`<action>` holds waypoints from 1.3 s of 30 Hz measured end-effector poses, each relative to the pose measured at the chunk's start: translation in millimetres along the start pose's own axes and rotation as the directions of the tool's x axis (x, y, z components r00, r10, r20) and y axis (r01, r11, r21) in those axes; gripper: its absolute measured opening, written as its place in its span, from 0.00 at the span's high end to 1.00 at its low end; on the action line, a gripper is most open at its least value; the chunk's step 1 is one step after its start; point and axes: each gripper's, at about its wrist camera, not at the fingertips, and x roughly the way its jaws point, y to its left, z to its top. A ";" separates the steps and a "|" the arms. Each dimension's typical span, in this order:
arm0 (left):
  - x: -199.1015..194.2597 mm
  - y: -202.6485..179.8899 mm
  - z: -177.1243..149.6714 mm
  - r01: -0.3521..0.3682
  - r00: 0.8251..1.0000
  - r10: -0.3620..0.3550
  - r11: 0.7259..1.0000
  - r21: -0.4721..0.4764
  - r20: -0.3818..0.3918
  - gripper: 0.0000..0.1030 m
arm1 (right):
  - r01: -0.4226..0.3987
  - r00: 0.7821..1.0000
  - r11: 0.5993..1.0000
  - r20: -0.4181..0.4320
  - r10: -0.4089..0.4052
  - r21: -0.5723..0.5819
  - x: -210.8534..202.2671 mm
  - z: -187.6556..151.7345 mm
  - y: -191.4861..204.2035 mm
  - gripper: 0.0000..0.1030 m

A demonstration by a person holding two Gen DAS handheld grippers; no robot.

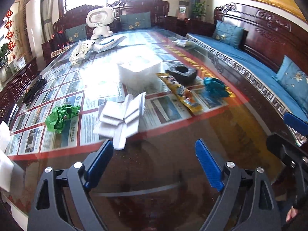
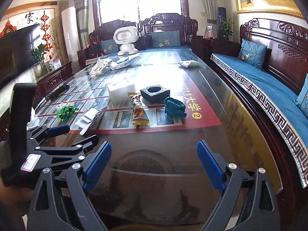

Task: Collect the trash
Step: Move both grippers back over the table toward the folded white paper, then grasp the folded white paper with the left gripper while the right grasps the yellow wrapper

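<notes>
Trash lies on the glass-topped table [image 2: 192, 144]: crumpled green paper [image 1: 59, 117], white folded foam sheets [image 1: 123, 117], a yellow snack wrapper [image 2: 139, 111], a teal crumpled wad [image 2: 174, 107], a black foam block [image 2: 155, 92] with a round hollow and a white foam box [image 2: 120, 91]. My left gripper [image 1: 154, 146] is open and empty, hovering just short of the white foam sheets. My right gripper [image 2: 154, 146] is also open and empty, over bare table in front of the wrapper. The left gripper [image 2: 77, 134] shows at the lower left of the right wrist view.
A white robot toy [image 2: 126, 38] and plastic bags [image 1: 80, 51] stand at the far end. A black cable [image 1: 34, 88] lies by the left edge, a pale wrapper [image 2: 188, 63] at the far right. A blue-cushioned wooden bench [image 2: 259, 80] runs along the right side.
</notes>
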 end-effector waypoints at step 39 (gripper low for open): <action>75.8 49.6 42.0 -0.036 0.997 0.030 0.997 -0.075 -0.071 0.55 | -0.057 0.997 0.998 -0.057 0.058 0.028 67.5 26.5 -3.2 0.15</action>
